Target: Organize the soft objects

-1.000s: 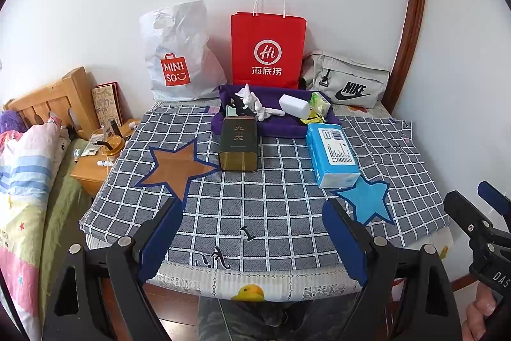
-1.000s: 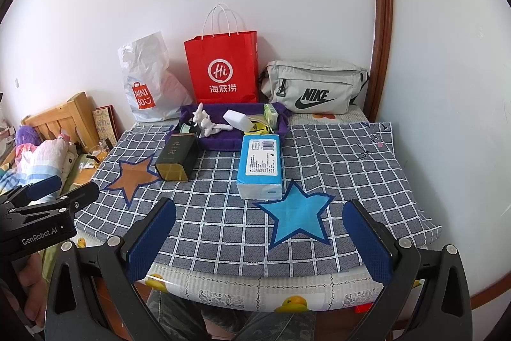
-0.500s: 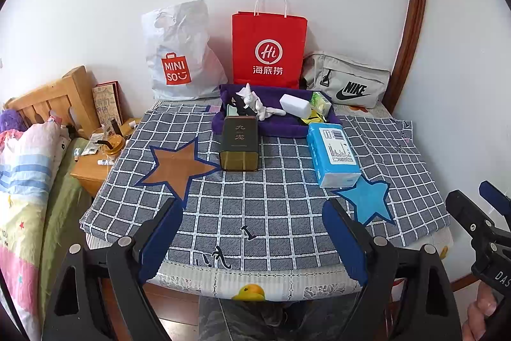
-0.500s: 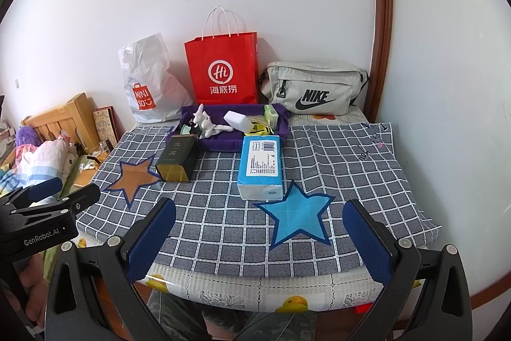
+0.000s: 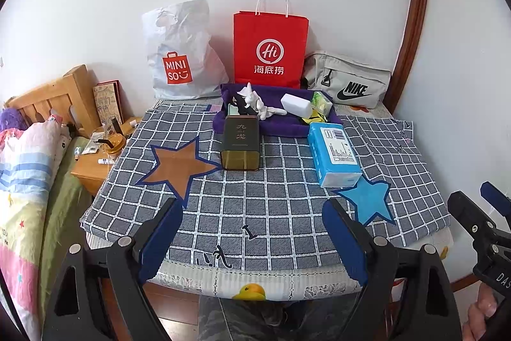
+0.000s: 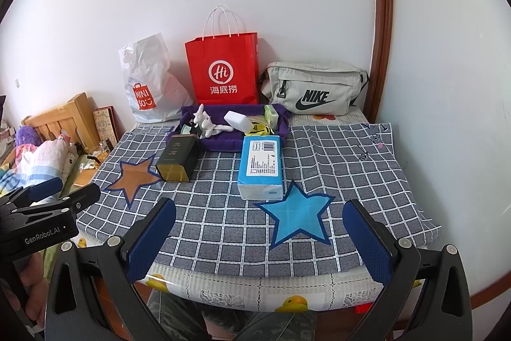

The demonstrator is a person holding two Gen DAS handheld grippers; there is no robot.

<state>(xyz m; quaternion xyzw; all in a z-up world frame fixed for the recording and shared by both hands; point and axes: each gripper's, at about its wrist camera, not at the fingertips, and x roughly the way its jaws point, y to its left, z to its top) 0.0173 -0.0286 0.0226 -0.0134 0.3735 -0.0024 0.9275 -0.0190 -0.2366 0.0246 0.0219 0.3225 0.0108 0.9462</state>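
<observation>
Nothing has shifted; both spread, empty grippers, left gripper (image 5: 252,232) and right gripper (image 6: 258,232), risk crushing the tissue pack (image 6: 261,166) at twelve o'clock.

1. Our right gripper (image 6: 258,232) hangs over the near table edge, jaws spread wide, holding nothing.
2. Ahead lies a blue tissue pack (image 6: 261,168), touching the blue star (image 6: 296,218) on the checked cloth (image 6: 351,168).
3. A dark tin (image 6: 177,158) lies beside the purple tray (image 6: 234,143).
4. Our left gripper (image 6: 48,197) shows at left.
</observation>
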